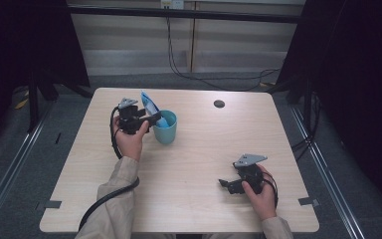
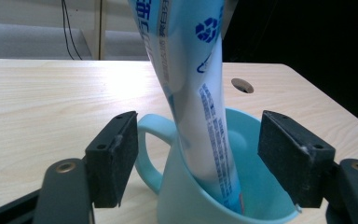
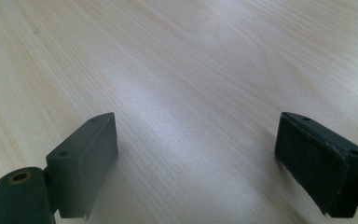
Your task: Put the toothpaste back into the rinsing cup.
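The toothpaste tube (image 2: 193, 93) stood leaning in the teal cup (image 1: 167, 128), far left on the table (image 1: 199, 149). Left gripper (image 1: 151, 119) jaws were spread, clear of it. Light, soft, probably slippery; best pinched mid-body. Right gripper (image 1: 224, 183) gaped empty, near right.

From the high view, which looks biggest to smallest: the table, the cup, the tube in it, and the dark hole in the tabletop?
1. Table
2. Cup and tube: similar, unsure
3. Hole

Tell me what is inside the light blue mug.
A toothpaste tube stands cap-down in the mug, leaning on its rim. The mug wall hides its cap and the mug's bottom.
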A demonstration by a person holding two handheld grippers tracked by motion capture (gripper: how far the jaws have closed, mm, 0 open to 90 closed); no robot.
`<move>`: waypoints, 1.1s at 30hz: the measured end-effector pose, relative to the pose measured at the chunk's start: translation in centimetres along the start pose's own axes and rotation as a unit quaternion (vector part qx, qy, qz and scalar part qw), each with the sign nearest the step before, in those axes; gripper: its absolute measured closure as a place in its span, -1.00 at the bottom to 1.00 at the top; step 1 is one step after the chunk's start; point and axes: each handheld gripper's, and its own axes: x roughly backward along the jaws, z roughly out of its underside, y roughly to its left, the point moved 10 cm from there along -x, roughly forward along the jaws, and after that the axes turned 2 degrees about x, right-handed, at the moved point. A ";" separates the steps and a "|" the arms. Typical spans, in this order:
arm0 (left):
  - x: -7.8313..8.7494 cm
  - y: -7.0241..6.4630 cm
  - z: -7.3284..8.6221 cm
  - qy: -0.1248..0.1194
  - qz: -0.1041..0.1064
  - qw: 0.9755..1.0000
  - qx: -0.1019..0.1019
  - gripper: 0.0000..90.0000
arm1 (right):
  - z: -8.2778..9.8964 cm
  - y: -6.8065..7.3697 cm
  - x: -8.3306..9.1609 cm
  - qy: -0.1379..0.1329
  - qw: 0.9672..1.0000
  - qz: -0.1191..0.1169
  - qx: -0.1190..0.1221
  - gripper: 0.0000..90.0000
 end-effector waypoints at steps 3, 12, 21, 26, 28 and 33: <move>0.3 0.1 0.0 0.002 -0.001 1.000 0.002 -0.41 | 0.0 0.0 0.0 0.000 1.000 0.000 0.000 -0.72; 1.3 0.2 0.4 0.005 0.001 1.000 -0.002 -0.45 | 0.0 0.0 0.0 0.000 1.000 0.000 0.000 -0.72; 2.6 0.1 1.2 0.009 0.009 1.000 -0.009 -0.48 | 0.0 0.0 0.0 0.000 1.000 0.000 0.000 -0.72; 3.0 0.1 1.9 0.014 0.012 1.000 -0.013 -0.49 | 0.0 0.0 0.0 0.000 1.000 0.000 0.000 -0.72; 3.1 0.1 2.2 0.016 0.017 1.000 -0.012 -0.49 | 0.0 0.0 0.0 0.000 1.000 0.000 0.000 -0.72; 3.5 0.2 3.1 0.026 0.022 0.999 -0.012 -0.52 | 0.0 0.0 0.0 0.000 1.000 0.000 0.000 -0.72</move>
